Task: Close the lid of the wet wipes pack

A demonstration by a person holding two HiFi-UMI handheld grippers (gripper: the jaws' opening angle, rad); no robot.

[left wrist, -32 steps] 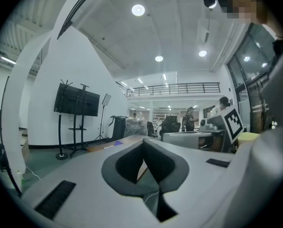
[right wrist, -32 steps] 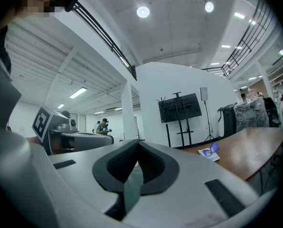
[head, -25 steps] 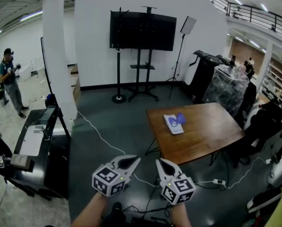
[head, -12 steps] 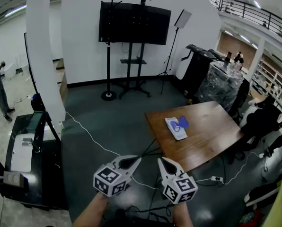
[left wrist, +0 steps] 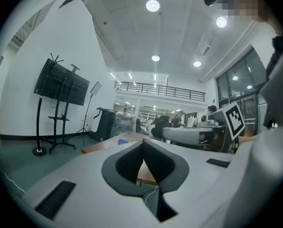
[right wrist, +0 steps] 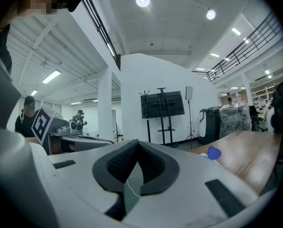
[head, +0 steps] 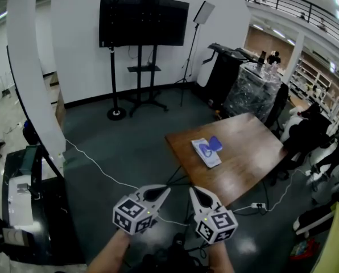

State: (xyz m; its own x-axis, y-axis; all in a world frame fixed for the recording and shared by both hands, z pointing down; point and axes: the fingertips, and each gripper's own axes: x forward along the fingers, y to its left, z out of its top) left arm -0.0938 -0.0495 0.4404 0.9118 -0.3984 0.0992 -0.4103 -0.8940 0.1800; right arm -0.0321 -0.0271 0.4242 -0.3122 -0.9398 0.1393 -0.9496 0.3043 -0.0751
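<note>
— Wooden table point(head: 255, 158) carries the wet wipes pack point(head: 204, 153), yes? Where exactly does it lie?

— It lies on the table's left part, well apart from both grippers. Its blue lid point(head: 215, 143) stands open at the farther end of the pack. The right gripper view also shows the lid as a small blue shape.

— And the grippers?

— The left gripper point(head: 161, 191) and the right gripper point(head: 193, 193) hang low over the dark floor point(head: 129, 152), side by side, pointing toward the table. Each one has its jaws pressed together, with nothing between them.

— So which step is it now?

— I judge it is the approach; the closing is not yet begun. One should first come near, then bring one gripper down on the lid's free edge. The joined jaws can serve as a blunt tip to fold the lid down onto the pack.

— Any risk?

— The pack looks light and soft, so it may slide on the smooth wood. I would rest the other gripper on the pack's near end to hold it, and press until the lid lies flat.
</note>
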